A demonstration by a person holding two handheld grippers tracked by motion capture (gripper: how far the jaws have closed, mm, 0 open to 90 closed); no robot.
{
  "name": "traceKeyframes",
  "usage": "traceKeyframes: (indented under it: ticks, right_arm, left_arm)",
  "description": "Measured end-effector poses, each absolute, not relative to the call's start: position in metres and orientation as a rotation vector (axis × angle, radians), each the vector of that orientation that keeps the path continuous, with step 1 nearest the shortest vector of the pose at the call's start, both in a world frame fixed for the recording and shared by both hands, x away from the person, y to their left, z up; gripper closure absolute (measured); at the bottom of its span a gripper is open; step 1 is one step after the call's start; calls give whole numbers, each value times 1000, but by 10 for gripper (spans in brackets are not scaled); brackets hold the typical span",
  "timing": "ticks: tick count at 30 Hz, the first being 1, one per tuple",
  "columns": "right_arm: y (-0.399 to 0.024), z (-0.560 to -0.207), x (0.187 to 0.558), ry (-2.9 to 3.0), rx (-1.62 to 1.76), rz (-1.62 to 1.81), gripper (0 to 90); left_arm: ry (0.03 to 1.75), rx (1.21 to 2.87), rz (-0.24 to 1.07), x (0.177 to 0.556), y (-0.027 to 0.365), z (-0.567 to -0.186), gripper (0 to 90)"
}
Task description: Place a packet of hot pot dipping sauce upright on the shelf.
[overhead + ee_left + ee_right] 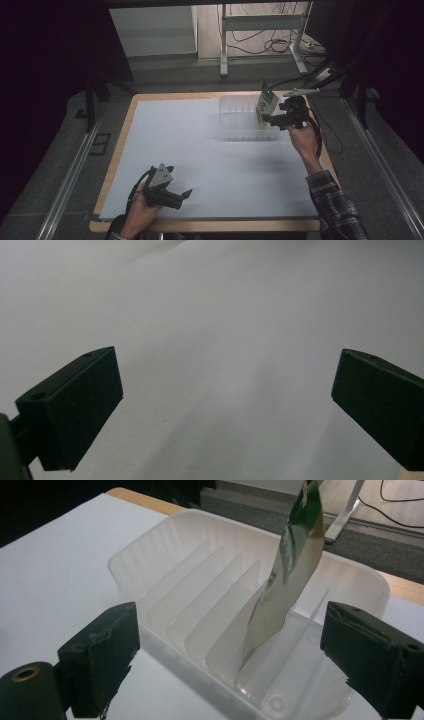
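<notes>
- Packet (292,565), a flat green-and-pale pouch, was seen standing on its lower edge inside the clear tray (150,555), in a slot between two of the tray's upright dividers, toward the end of the tray nearest the right gripper (230,655).
- Its long axis was judged to run steeply upward and tilted, the top edge leaning away above the tray's far rim, the bottom edge down in the slot.
- The right gripper was found with its jaws spread wide and nothing between them; the packet lay ahead of the gap, roughly centred, not touched by either jaw.
- In the high view the right gripper (274,119) was placed just beside the tray (235,117) at its right end, the packet (266,102) rising next to it.
- The left gripper (186,192) was held well apart from the tray, near the table's front edge, its jaws likewise parted over bare white sheet (225,315) and holding nothing.
- The right hand (302,137) was therefore judged the nearer by far; any regrasp would be expected to come along the packet's flat faces from the tray's right end.
- Whether the packet was fully seated on the tray's floor could not be told.
</notes>
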State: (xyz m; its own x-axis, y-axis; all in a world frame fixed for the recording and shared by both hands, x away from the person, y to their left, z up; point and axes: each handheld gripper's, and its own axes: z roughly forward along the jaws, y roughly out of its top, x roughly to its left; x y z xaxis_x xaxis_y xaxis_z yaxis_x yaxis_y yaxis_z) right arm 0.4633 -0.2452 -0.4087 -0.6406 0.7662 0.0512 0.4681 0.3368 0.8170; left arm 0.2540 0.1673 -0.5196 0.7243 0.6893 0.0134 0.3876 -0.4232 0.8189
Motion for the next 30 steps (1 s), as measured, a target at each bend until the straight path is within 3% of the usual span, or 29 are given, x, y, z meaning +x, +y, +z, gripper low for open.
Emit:
traceKeyframes:
  ticks: [30]
  right_arm:
    - [-251, -422, 436, 2326, 1013, 1191, 60]
  left_arm:
    - [810, 2070, 459, 253, 168, -520, 0]
